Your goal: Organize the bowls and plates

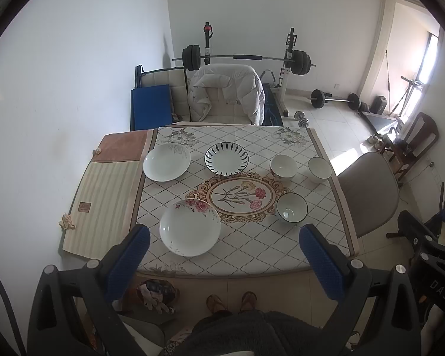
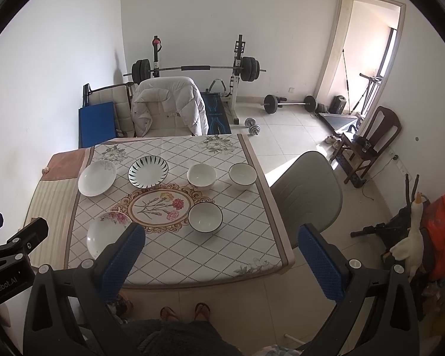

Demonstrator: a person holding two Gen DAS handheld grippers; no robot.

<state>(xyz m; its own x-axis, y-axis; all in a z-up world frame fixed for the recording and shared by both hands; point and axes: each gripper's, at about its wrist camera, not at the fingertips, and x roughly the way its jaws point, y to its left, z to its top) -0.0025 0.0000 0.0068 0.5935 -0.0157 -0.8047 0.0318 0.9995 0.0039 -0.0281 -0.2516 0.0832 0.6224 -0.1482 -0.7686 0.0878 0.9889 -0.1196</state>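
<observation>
Three plates and three bowls sit on the patterned table (image 1: 252,252). A pink-flowered plate (image 1: 190,227) lies near the front, also in the right wrist view (image 2: 105,231). A plain white plate (image 1: 166,162) and a black-striped plate (image 1: 226,159) lie at the back. A dark-rimmed bowl (image 1: 291,207) sits at the front right; two white bowls (image 1: 283,167) (image 1: 319,169) sit behind it. My left gripper (image 1: 224,238) is open and empty, high above the front edge. My right gripper (image 2: 222,241) is open and empty, high above the front right corner.
A striped cloth mat (image 1: 103,201) covers the table's left part. A grey chair (image 1: 370,190) stands at the right side, a chair with a white jacket (image 1: 227,93) behind. Weights and a barbell rack (image 1: 246,59) fill the far floor. My feet (image 1: 231,301) stand before the table.
</observation>
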